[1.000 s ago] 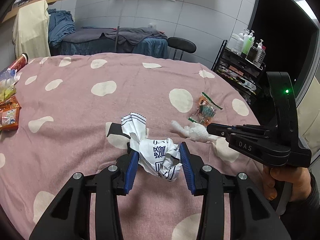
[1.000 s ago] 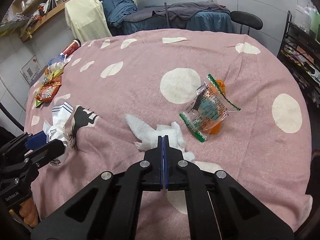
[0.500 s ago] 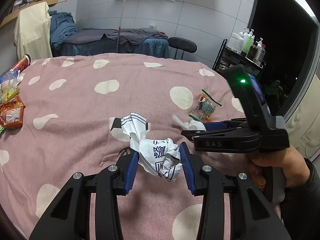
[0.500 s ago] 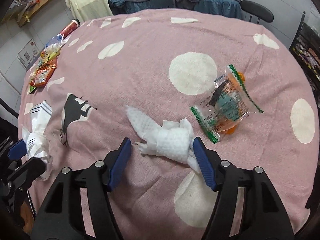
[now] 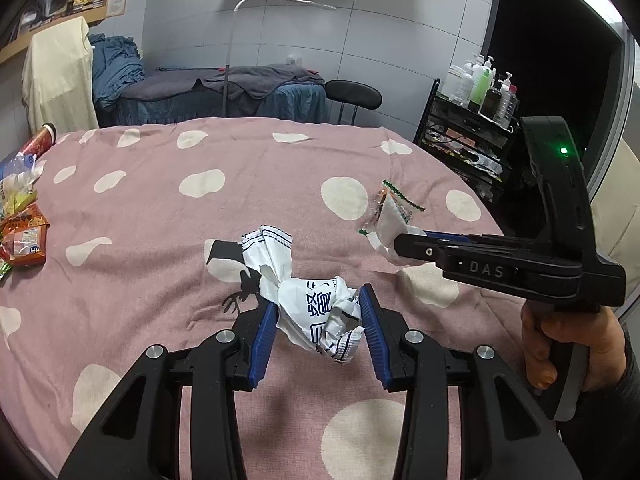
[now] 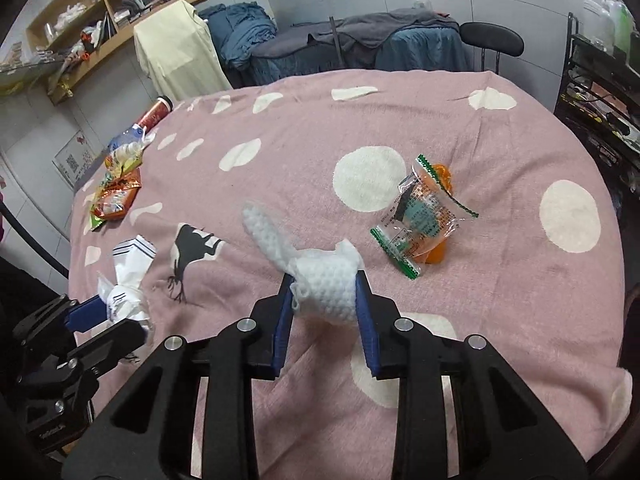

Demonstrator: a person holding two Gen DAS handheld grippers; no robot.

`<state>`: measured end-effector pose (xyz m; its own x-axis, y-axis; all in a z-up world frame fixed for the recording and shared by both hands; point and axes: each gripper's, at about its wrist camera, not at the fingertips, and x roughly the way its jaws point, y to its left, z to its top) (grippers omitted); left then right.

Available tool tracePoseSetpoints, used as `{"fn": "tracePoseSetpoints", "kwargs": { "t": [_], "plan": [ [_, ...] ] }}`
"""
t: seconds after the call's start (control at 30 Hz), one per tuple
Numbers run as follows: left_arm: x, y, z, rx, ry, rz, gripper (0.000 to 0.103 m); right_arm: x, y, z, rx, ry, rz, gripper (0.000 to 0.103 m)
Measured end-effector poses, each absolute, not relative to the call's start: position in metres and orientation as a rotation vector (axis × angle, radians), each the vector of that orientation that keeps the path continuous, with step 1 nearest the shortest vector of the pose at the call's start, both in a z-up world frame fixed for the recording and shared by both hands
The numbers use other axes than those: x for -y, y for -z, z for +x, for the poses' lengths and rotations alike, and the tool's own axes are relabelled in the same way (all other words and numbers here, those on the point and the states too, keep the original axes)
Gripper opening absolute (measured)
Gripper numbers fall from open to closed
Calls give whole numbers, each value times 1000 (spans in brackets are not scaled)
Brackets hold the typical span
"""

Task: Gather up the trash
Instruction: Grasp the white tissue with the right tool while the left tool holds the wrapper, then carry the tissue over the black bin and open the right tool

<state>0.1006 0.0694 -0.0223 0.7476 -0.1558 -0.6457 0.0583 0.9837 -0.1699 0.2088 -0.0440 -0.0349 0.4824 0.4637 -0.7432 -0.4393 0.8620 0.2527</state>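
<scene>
My left gripper point(image 5: 318, 314) is shut on a crumpled white wrapper with blue print point(image 5: 316, 312) and holds it just above the pink spotted cloth point(image 5: 160, 216); the wrapper also shows in the right wrist view point(image 6: 126, 292). My right gripper point(image 6: 324, 294) is shut on a white crumpled tissue point(image 6: 320, 276), lifted off the cloth. From the left wrist view the right gripper point(image 5: 404, 246) is to the right, with the tissue point(image 5: 390, 228) at its tips. A clear orange snack packet point(image 6: 424, 220) lies on the cloth just right of the tissue.
Snack wrappers point(image 6: 116, 196), a plastic bottle point(image 6: 128, 144) and a red can point(image 6: 154, 114) lie along the cloth's far left edge. A bed point(image 5: 224, 92), a black stool point(image 5: 352, 96) and a rack of bottles point(image 5: 476, 120) stand beyond the table.
My right gripper opened around the white tissue, then closed on it and lifted it. My left gripper keeps holding the crumpled wrapper.
</scene>
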Motion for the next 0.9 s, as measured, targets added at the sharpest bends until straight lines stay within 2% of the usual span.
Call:
{"fn": "tracePoseSetpoints", "kwargs": {
  "t": [0.43,0.9],
  "plan": [
    [-7,8,100,-677,275,-79,41,121,1,148,-753,-404,99,31],
    [87,1,105,-657,460,58,41,238,15,112,-723,-160,238,31]
  ]
}}
